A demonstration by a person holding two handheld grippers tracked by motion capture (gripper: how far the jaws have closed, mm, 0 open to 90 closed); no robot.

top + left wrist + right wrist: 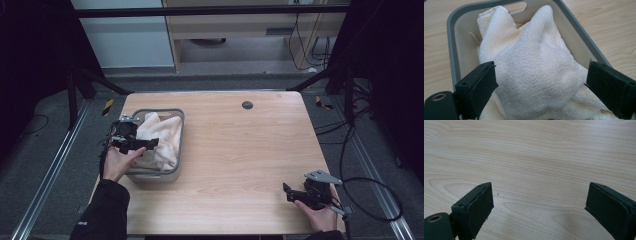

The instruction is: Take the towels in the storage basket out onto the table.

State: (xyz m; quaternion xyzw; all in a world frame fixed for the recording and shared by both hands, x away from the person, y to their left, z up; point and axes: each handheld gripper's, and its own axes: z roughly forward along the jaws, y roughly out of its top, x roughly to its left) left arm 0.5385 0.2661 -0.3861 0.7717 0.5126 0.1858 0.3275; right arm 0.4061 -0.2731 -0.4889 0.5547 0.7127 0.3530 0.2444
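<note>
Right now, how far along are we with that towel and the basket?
Done: the white towel lies bunched inside the grey basket. In hand: nothing is gripped; the left gripper hangs open around the towel's hump. The right gripper rests open over bare table. What is left I cannot tell.

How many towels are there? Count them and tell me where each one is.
1. A white towel lies bunched in the grey basket at the table's left side, between the left gripper's open jaws. Another could be hidden underneath.

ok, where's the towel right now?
The towel is bunched inside the grey basket on the table's left side in the high view, with the open left gripper poised right over it.
</note>
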